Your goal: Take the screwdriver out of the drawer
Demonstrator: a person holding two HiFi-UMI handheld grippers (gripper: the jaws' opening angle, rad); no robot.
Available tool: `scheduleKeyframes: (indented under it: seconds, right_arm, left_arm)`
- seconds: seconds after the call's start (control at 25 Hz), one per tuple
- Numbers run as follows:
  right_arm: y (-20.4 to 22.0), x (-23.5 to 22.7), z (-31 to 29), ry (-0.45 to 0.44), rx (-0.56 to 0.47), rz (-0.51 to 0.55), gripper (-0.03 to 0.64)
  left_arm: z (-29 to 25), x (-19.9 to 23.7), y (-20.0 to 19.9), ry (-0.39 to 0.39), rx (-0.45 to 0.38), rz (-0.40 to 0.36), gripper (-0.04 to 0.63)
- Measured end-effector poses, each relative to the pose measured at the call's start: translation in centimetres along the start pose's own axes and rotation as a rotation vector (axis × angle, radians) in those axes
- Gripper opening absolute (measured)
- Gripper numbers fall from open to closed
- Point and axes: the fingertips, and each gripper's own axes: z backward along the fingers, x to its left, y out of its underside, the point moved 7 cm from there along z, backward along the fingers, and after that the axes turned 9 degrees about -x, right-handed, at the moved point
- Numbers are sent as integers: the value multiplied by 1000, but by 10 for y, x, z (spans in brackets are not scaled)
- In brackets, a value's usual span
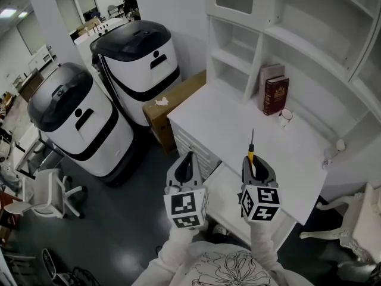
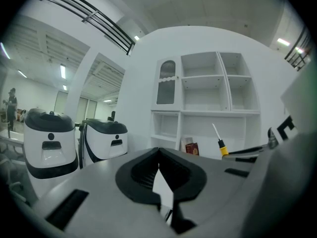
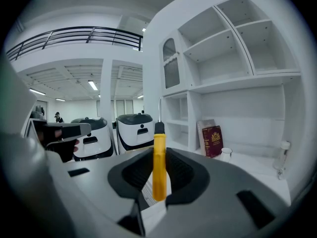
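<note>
The screwdriver has a yellow handle and a thin metal shaft that points away from me. My right gripper is shut on the handle and holds it above the front of the white desk. In the right gripper view the yellow handle stands clamped between the black pads of the right gripper. My left gripper hovers beside it to the left, shut and holding nothing. The left gripper view shows the left gripper with its jaws together, and the screwdriver at the right. An open white drawer shows between the grippers.
Two large white-and-black machines stand on the dark floor to the left. A cardboard box sits by the desk's left end. Dark red books and a small cup are at the desk's back, under white shelves. A white chair stands at right.
</note>
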Motion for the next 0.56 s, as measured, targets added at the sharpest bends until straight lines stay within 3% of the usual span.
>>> scheduleKeyframes:
  seconds: [0.56]
  right_arm:
    - [5, -2, -2, -1, 6, -6, 74]
  left_arm:
    - [-3, -2, 4, 5, 11, 12, 6]
